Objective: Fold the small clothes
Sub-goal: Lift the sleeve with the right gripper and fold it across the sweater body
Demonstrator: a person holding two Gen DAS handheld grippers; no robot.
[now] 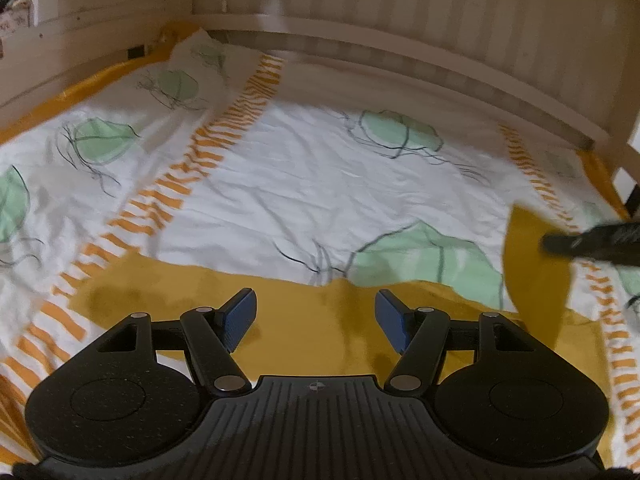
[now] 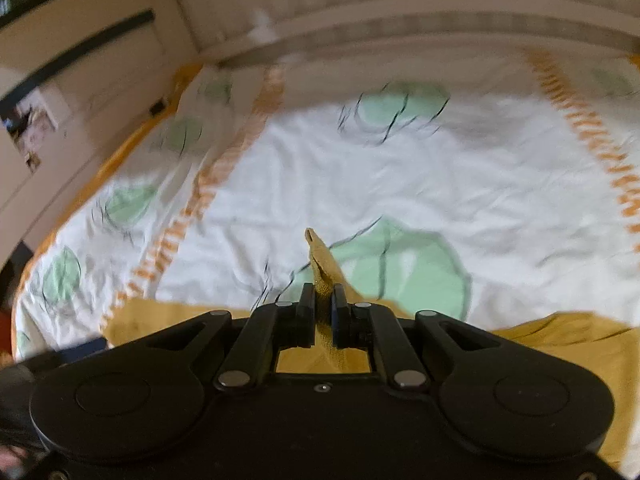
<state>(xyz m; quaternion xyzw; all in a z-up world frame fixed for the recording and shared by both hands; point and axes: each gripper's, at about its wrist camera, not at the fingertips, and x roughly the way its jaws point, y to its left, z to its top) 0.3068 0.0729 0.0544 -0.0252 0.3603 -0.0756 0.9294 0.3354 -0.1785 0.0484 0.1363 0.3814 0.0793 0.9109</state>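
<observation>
From the left wrist camera, the left gripper [image 1: 316, 318] hangs low over a mustard-yellow garment [image 1: 288, 320] spread on the near part of a bed sheet [image 1: 304, 184] printed with green leaves and orange stripes. Its blue-padded fingers stand wide apart with nothing between them. At the right edge, a flap of the same yellow cloth stands lifted off the sheet, pinched by the dark tip of the right gripper [image 1: 560, 244]. A pale wooden bed frame [image 1: 440, 80] closes the far side.

From the right wrist camera, the right gripper [image 2: 323, 308] has its fingers pressed together on a corner of the mustard-yellow garment [image 2: 320, 264], whose tip pokes up beyond them. The rest of the cloth lies near, to the left and right of the tool, on the bed sheet [image 2: 400, 184].

The fold looks barely begun: one edge is raised, none is laid over, and the left side lies unheld.
</observation>
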